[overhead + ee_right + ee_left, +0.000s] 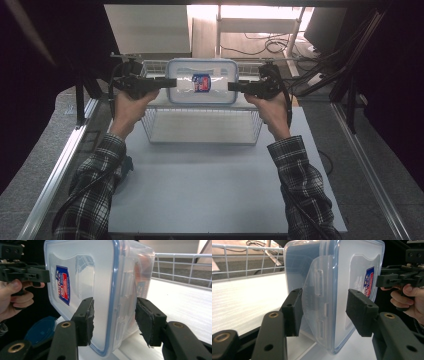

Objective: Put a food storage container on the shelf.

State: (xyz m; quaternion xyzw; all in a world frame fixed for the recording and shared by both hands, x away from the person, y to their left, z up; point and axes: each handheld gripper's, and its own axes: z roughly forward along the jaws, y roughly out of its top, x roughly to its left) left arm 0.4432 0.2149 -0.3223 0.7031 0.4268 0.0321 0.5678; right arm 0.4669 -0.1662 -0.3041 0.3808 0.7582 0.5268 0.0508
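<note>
A clear plastic container [210, 95] with a blue-rimmed lid and a red and blue label stands on its long edge inside a wire basket [150, 125], lid facing me. My left gripper [172, 82] straddles its left end, one pad on the latch flap [317, 290] and the other against the lid. My right gripper [231, 86] straddles the right end the same way. In the left gripper view the pads [362, 312] bracket the container [337, 277]. In the right gripper view the container [87, 270] sits between the worn pads [147, 322]. Its lower corner is at the basket floor; contact is unclear.
The basket's wire wall [247, 260] rises behind the container, also in the right gripper view [180, 265]. The basket sits at the back of a white board [210, 190]. A blue round object [40, 332] lies on the table near my left sleeve [127, 165]. Cables and a frame stand beyond.
</note>
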